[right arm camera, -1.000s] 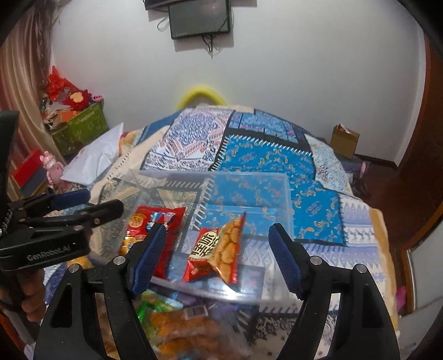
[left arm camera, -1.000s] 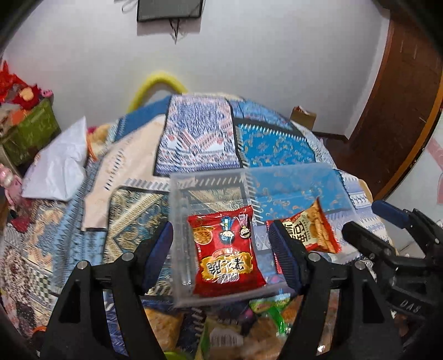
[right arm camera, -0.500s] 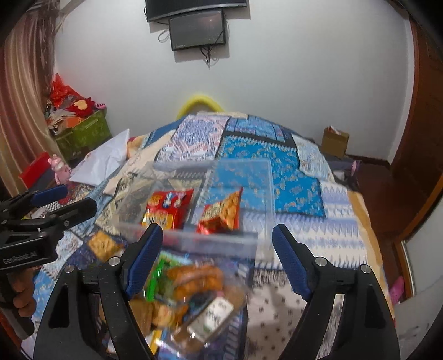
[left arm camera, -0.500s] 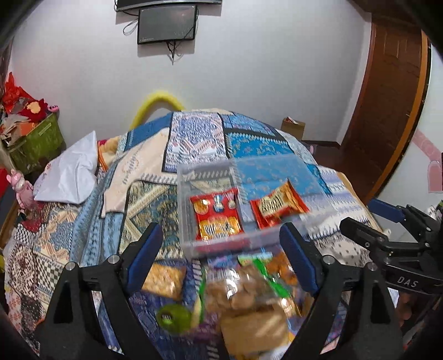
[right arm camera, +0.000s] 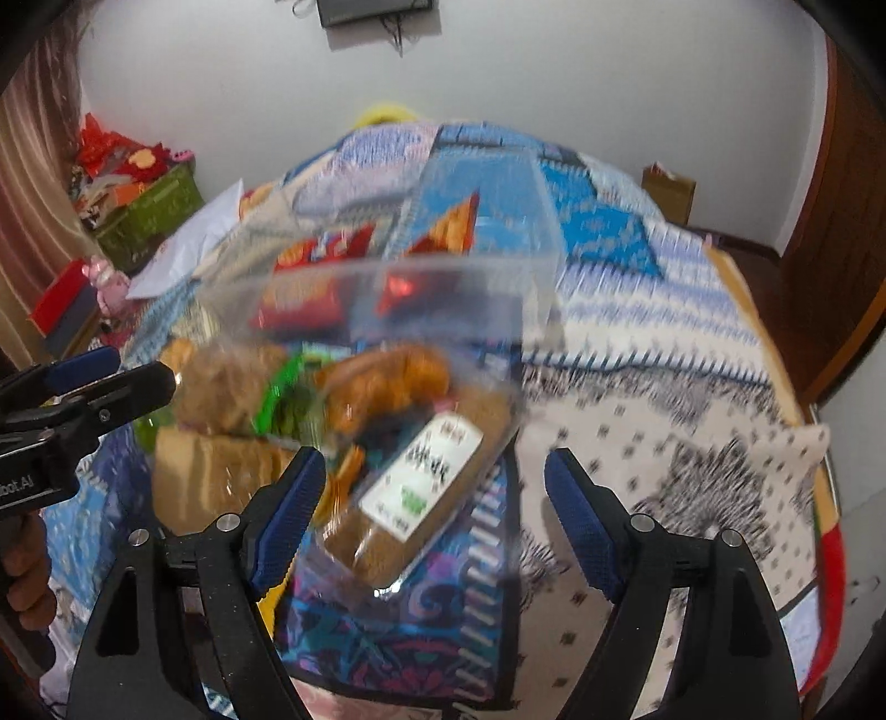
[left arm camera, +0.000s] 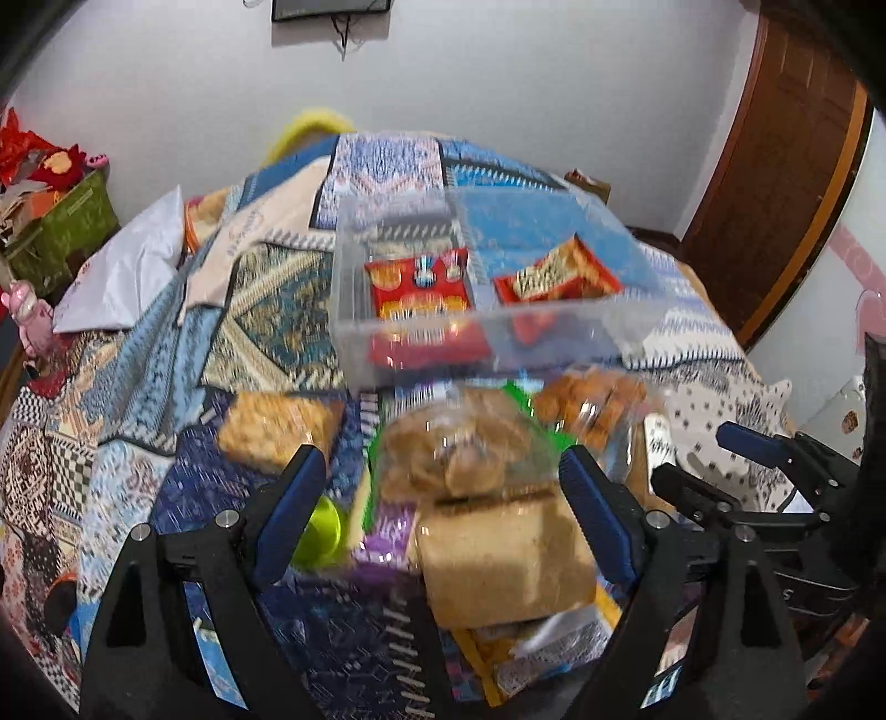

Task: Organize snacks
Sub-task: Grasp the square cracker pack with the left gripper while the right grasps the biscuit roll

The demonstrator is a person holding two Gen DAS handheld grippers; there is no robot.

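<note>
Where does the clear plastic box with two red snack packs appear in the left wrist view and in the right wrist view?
Left wrist view: the clear plastic box sits at upper centre, beyond the snack pile.
Right wrist view: the box sits just left of centre, blurred, again behind the pile.
Shared landmark: the green crate by the wall, at the left.

You are in a bedroom in a home. You see a big bed (left arm camera: pixel 138 387) with a patterned cover, a white pillow (left arm camera: pixel 127 277), a brown wooden door (left arm camera: pixel 775 177), a screen on the wall (right arm camera: pixel 376 8) and a green box (right arm camera: pixel 149 216) full of things.
</note>
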